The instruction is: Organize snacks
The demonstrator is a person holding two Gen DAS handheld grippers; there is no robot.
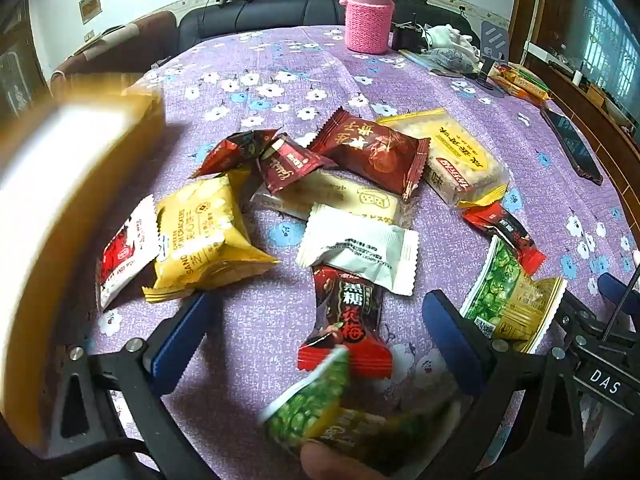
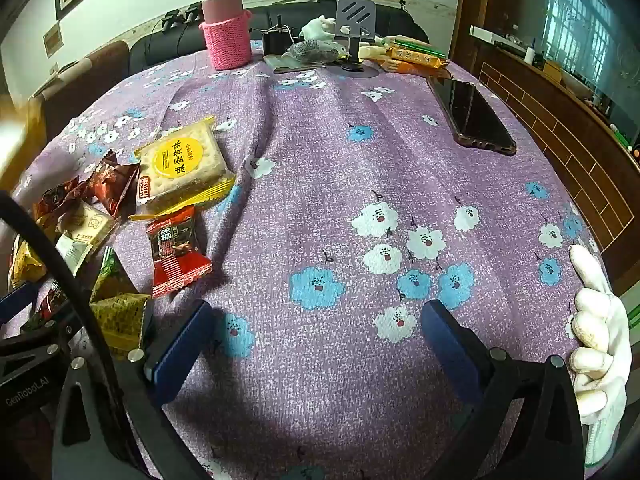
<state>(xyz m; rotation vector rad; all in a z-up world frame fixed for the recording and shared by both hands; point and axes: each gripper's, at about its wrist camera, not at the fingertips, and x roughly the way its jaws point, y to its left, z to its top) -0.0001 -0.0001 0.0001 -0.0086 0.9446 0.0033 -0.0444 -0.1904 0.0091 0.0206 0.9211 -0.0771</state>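
A heap of wrapped snacks lies on the purple flowered tablecloth. My left gripper stands open over its near edge, blue fingers wide apart. Between them lies a red plum-candy packet, with no pad touching it. A blurred green pea packet shows very close to the camera. Farther off lie a white packet, a yellow cracker pack and a yellow egg-yolk biscuit pack. My right gripper is open above bare cloth, right of the heap; the biscuit pack and a red packet lie to its left.
A blurred yellow box fills the left edge. At the far side stand a pink sleeved flask, a phone stand and more snack packs. A dark phone lies right. A white-gloved hand holds the right gripper.
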